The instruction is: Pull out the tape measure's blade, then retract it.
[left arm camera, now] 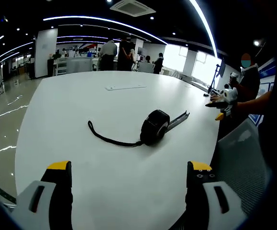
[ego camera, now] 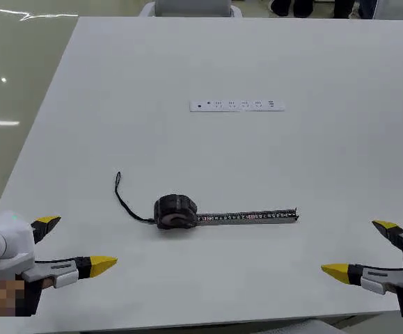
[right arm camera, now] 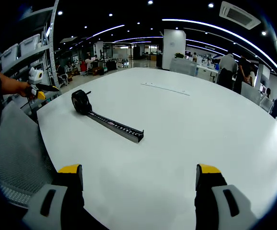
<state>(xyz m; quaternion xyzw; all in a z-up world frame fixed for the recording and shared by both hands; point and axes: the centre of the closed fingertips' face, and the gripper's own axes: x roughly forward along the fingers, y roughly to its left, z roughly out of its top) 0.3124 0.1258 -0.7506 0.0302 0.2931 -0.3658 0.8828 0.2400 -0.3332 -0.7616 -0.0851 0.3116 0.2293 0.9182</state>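
Closest of all, at the near edge of the big white surface [ego camera: 291,160]: the left hand-held gripper [ego camera: 76,242], white and black with yellow tips. Down and to the left of the round black tape measure case [ego camera: 175,211], well apart from it. Spread wide, holding nothing.

Across from it, the right hand-held gripper [ego camera: 358,248], same colours, same yellow tips. Down and far to the right of the case, further from it than the left one. Also spread wide, with nothing between the two tips.

Next, the case itself, lying on the surface between the two hand-held grippers but further in. Touched by neither.

Sticking out of the right side of the case: the thin flat metal blade [ego camera: 250,217] with small marks along it. Pulled out, lying flat and straight on the surface, its end pointing away from the case to the right.

Hanging off the left side of the case: a thin black cord loop [ego camera: 126,198], curling up and away to the left.

Further back from the case: a long flat white socket strip [ego camera: 236,106] in the surface, well apart from the blade.

Furthest, past the far edge of the surface, behind the case: the top of a grey chair [ego camera: 191,8]. In the left gripper view, a few people [left arm camera: 110,50] standing far behind the case, under long bright ceiling lights.
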